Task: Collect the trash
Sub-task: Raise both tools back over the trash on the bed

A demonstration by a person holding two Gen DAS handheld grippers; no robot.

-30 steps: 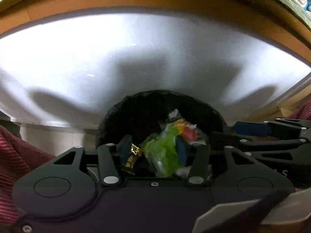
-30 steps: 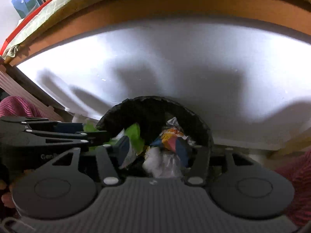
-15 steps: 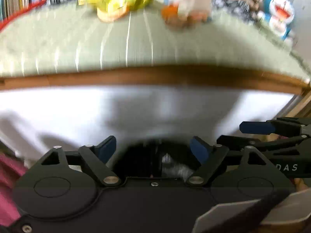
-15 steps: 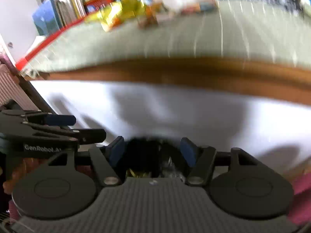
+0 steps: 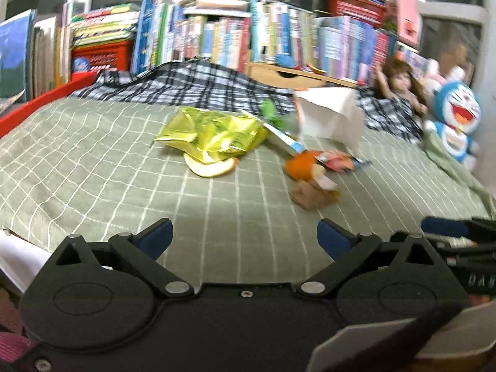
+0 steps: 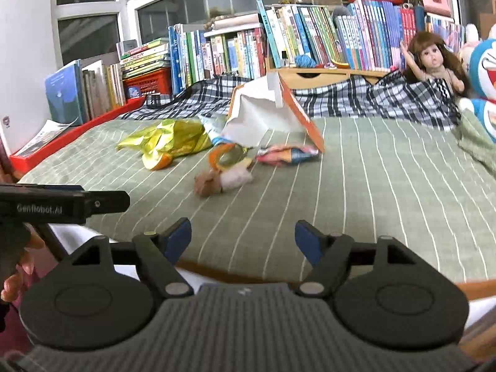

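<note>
Trash lies in a heap on the green checked bed (image 5: 93, 161): a yellow foil bag (image 5: 210, 136) (image 6: 164, 139), orange peel (image 5: 214, 167) (image 6: 221, 155), a brown crumpled wad (image 5: 310, 197) (image 6: 206, 186), a colourful wrapper (image 6: 288, 153) and a white-and-orange paper bag (image 6: 263, 117) (image 5: 331, 117). My left gripper (image 5: 245, 238) hangs over the bed's near edge, its jaws opening wide with nothing between them. My right gripper (image 6: 243, 237) is beside it, jaws also opening and empty. All the trash is well ahead of both.
Shelves of books (image 6: 248, 46) line the far side, with a red crate (image 6: 148, 83). A plaid blanket (image 5: 186, 86), a doll (image 6: 434, 59) and a blue plush toy (image 5: 455, 117) sit at the back right. A hand (image 6: 15, 276) grips the left gripper's body.
Both grippers rose from the black bin beside the bed, let the wrappers go into it, and opened. The views now look over the bed top instead of its white side.
</note>
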